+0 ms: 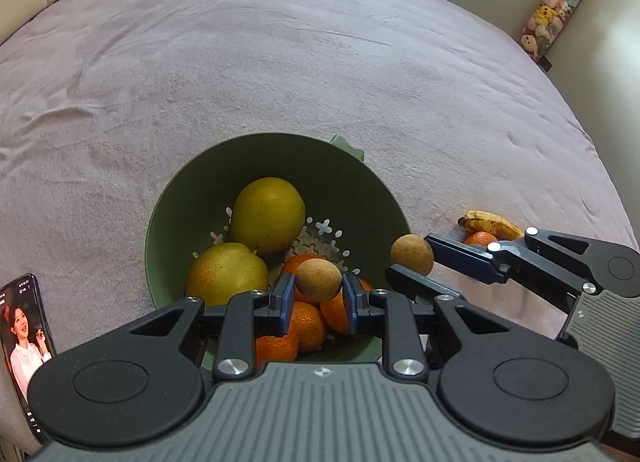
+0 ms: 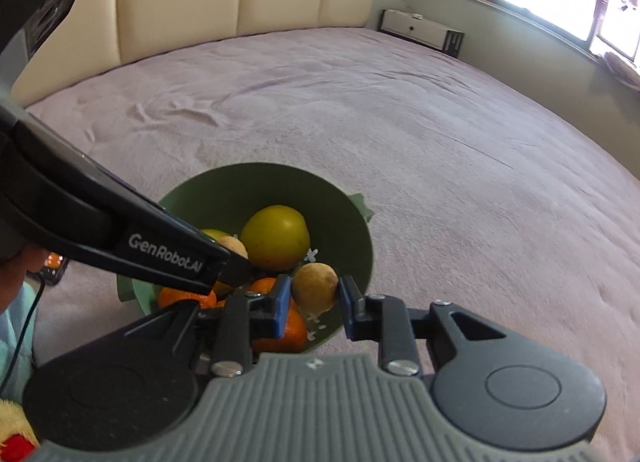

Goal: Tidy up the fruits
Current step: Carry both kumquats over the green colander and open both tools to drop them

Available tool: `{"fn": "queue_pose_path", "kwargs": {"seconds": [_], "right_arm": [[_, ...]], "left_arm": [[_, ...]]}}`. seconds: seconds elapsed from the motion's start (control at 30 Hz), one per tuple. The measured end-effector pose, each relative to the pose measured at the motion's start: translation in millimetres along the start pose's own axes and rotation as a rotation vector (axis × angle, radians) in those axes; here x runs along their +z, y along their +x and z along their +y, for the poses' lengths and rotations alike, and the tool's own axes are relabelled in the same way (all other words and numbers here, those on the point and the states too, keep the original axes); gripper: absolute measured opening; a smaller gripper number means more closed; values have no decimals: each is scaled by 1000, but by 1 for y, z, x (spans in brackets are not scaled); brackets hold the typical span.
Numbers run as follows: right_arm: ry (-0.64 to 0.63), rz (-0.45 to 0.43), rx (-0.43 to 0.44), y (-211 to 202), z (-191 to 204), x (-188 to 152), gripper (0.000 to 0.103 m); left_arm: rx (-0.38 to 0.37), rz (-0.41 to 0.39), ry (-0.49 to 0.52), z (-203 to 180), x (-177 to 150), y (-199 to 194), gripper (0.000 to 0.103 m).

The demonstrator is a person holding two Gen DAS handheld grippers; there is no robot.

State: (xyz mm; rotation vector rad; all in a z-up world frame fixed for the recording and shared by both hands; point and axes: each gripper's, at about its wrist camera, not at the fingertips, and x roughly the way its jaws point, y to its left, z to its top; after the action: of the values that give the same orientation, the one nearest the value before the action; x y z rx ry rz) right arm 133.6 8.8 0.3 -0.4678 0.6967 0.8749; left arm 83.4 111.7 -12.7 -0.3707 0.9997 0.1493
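Gripped between the blue pads of the left gripper [image 1: 319,293] is a small round brown fruit [image 1: 319,279], held just above the oranges [image 1: 306,324] piled at the near side of the green bowl [image 1: 192,197]. Both pads touch its sides, so the fingers are clamped on it, not merely beside it. Just to the right, the right gripper [image 2: 313,299] holds a second brown fruit [image 2: 315,286] the same way, over the bowl's right rim. Two big yellow fruits [image 1: 267,214] fill the far and left part of the bowl, and a patch of the perforated floor [image 1: 320,240] between them and the oranges is bare. A banana [image 1: 490,223] and one loose orange [image 1: 480,238] lie on the purple bedspread [image 1: 280,61] outside the bowl, so the sorting looks unfinished. To do this step well, each fruit should be lowered close to the pile before the fingers part, aimed at the bare floor or a hollow between oranges, since a round fruit dropped from height would likely bounce or roll out over the rim. Releasing one at a time seems wise, as the two tools sit close and could knock each other. A phone [image 1: 24,346] lies well left of the bowl, out of the way.
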Motion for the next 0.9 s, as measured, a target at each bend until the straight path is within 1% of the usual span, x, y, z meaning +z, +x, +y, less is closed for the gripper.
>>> {"fn": "queue_pose_path", "kwargs": {"seconds": [0.23, 0.37, 0.53, 0.9], "right_arm": [[-80, 43, 20, 23, 5, 4, 23], [-103, 65, 29, 33, 4, 4, 22], [-109, 85, 30, 45, 2, 4, 22], [-136, 118, 25, 69, -3, 3, 23]], "left_arm": [[-11, 15, -35, 7, 1, 11, 28], [-19, 29, -49, 9, 1, 19, 28], [-26, 57, -84, 14, 2, 30, 28], [-20, 83, -107, 16, 2, 48, 29]]}}
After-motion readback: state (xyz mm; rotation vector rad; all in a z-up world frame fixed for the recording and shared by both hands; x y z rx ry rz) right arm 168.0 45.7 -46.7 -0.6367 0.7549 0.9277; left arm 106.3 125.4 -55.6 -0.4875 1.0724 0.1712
